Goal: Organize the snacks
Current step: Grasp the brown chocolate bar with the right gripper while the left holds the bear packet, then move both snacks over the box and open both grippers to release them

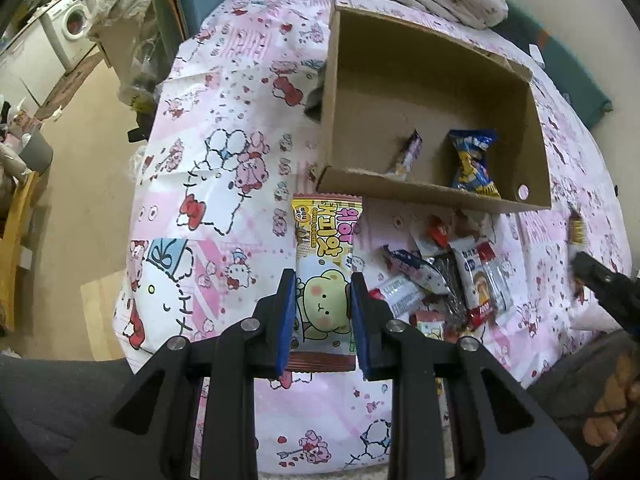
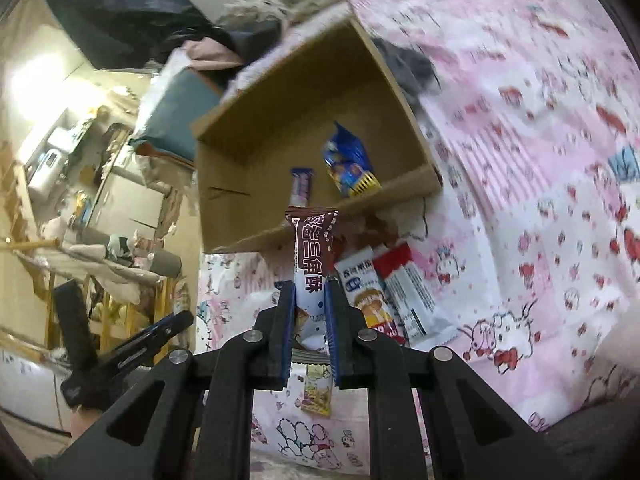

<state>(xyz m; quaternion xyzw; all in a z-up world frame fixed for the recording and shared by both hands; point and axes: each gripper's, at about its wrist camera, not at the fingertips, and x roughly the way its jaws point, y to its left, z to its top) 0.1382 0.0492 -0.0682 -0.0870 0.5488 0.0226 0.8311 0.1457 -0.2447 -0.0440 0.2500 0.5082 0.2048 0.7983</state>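
- Two grippers each pinch a snack packet above a pink cartoon-print cloth [image 1: 224, 184].
- Left gripper [image 1: 325, 300]: its blue-padded jaws press on both sides of a long bear wafer packet [image 1: 325, 264], yellow at the far end, with a green bear on the middle and a brown crimped near end between the pads.
- Right gripper [image 2: 311, 312]: jaws close together on a brown-and-white packet [image 2: 312, 252] printed with Chinese characters; the packet stands up from the pads, its brown top near the front wall of the cardboard box [image 2: 248, 160].
- Cardboard box [image 1: 532, 120] sits open on the cloth, past both grippers.
- Inside the box lie a blue snack bag [image 1: 474, 164] with a yellow end and a slim purple-white stick pack [image 1: 408, 154], apart from each other.
- Just in front of the box, a loose pile of snacks [image 1: 444, 280] lies on the cloth: white, red and silver wrappers overlapping.
- Beyond the cloth's edge, a washing machine [image 1: 74, 20] is visible in the left wrist view.
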